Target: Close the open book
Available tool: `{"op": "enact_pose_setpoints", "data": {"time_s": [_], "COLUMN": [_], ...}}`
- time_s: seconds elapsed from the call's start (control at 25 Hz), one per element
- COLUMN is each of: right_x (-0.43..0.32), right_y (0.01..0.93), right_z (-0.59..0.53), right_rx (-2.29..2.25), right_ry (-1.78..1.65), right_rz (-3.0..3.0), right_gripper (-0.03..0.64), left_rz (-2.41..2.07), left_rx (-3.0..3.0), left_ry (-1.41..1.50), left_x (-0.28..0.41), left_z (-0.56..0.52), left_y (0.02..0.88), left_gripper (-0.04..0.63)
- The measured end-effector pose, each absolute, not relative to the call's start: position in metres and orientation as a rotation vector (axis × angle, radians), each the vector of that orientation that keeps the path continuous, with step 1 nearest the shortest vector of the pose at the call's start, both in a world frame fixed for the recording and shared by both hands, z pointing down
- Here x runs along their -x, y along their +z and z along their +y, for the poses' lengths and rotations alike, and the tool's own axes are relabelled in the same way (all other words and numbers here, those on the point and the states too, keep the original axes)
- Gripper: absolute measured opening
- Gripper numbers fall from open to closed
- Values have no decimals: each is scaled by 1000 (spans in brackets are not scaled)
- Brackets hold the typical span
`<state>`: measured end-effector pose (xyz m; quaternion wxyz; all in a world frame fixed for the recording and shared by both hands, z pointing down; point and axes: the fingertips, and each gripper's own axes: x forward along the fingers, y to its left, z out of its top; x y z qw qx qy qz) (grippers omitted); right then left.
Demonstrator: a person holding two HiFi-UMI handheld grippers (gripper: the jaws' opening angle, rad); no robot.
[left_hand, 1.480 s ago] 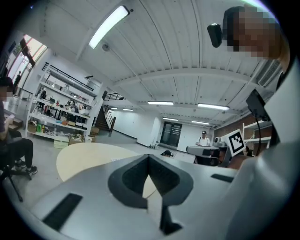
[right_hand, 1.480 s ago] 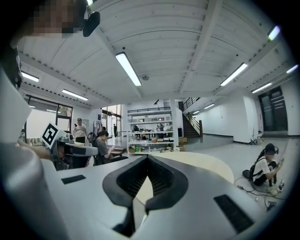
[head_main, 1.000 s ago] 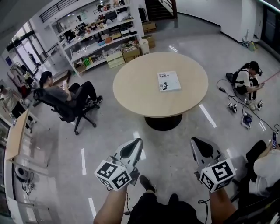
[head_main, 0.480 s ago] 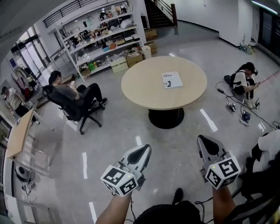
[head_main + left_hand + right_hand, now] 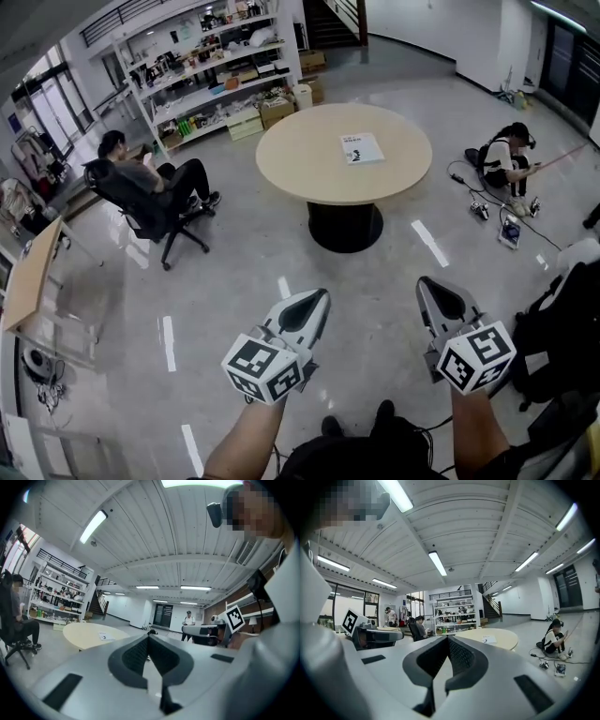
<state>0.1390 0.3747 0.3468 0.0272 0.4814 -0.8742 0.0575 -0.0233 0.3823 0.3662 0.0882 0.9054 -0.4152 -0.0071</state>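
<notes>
Round table (image 5: 305,159): pale wood top on a black pedestal base (image 5: 345,228), standing on a glossy grey floor (image 5: 234,281) with short white marks.
Book (image 5: 362,148): lies flat on the table top, right of the table's middle in the head view, with 1 pale face and small dark print turned up. It is too small to tell more. It also shows as a pale patch on the table in the left gripper view (image 5: 104,636) and the right gripper view (image 5: 487,640).
Left gripper (image 5: 316,296): well apart from the table, on its near side and low in the head view. Its own view (image 5: 148,637) shows the 2 jaws together at the tips with nothing between them.
Right gripper (image 5: 427,285): also well apart from the table on its near side, level with the left gripper. Its own view (image 5: 448,638) shows the jaws closed tip to tip and empty.
Shelving unit (image 5: 206,66): beyond the table, to its far left, crowded with boxes and small goods.
Seated person (image 5: 141,178): left of the table, in a black office chair (image 5: 127,211).
Person on the floor (image 5: 502,159): right of the table, with cables and small devices beside them.
Wooden desk (image 5: 28,272): far left of the table, at the picture's edge.
</notes>
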Motion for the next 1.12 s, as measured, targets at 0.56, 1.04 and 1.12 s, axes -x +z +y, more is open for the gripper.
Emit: {"op": "enact_pose_setpoints", "data": {"time_s": [0.56,1.04,1.12], "right_x": [-181,-198,-196], "right_y": [337,329,328], "right_z": [407,415,416], "right_rx": [-1442,-1469,-1467], "right_ry": [155,127,126], "right_rz": [-2727,-2739,-2740], "right_gripper": [-3,-3,-3], "left_rz": [-1267,-1266,-1272], "left_rx": [-2686,-2693,-2692], "left_ry": [9,21,21], "left_x": [-27,-41,-38], "left_z": [418,423,424], "left_y": [356,351,350], "left_gripper": [-11,-11,-11]}}
